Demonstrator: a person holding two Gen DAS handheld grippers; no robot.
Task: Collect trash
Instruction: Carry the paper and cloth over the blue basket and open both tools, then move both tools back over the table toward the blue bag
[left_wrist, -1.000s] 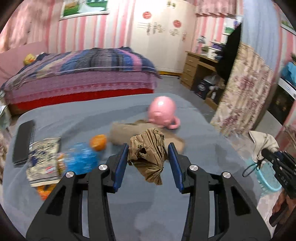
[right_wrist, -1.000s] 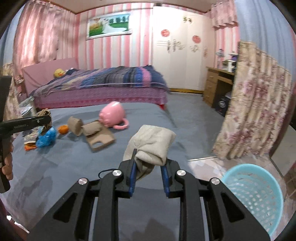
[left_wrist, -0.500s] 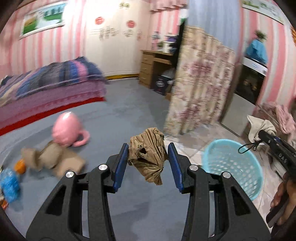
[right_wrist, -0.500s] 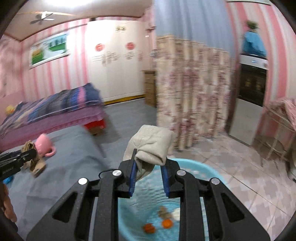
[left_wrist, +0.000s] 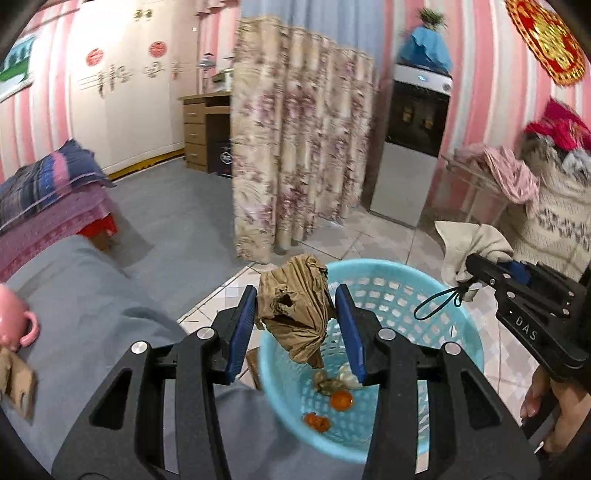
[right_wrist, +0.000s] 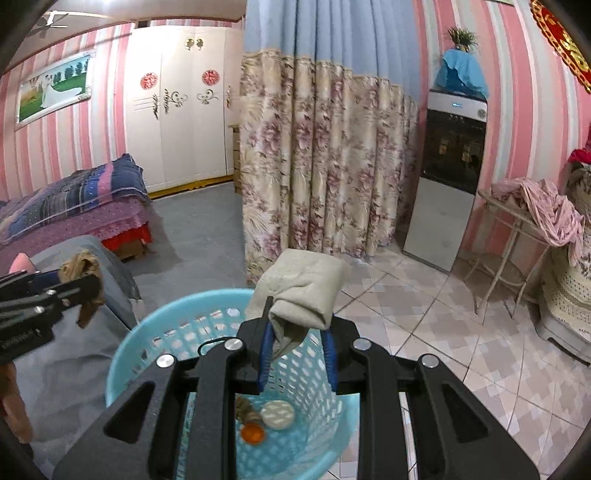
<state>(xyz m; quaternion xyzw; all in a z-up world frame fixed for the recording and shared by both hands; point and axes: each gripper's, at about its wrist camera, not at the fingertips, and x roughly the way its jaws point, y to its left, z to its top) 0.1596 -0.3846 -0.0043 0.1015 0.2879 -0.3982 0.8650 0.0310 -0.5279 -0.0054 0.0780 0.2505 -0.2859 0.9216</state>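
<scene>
Two hand-held grippers here, each carrying one piece of trash. The left hand-held gripper (left_wrist: 295, 328) is clamped on a crumpled brown paper wad (left_wrist: 293, 314), hanging right over the near rim of the light blue basket (left_wrist: 458, 325). The right hand-held gripper (right_wrist: 297, 354) is pinched narrow on a folded beige cloth (right_wrist: 301, 291), sitting above the basket's far rim (right_wrist: 184, 302) in its own view.

One basket, standing on the tiled floor (right_wrist: 424, 314) just beside the edge of the gray blanket-covered bed (left_wrist: 85, 295). Inside it I count two orange bits (left_wrist: 341, 400), a brownish scrap (right_wrist: 245, 410) and a round white disc (right_wrist: 277, 413), all on the bottom.

A pink mug (left_wrist: 14, 317) and some cardboard (left_wrist: 16, 384) lie at the bed's left edge. The floral curtain (right_wrist: 314, 166) hangs behind the basket, with open tile off to the right, up to a wire rack draped in pink cloth (right_wrist: 546, 210).
</scene>
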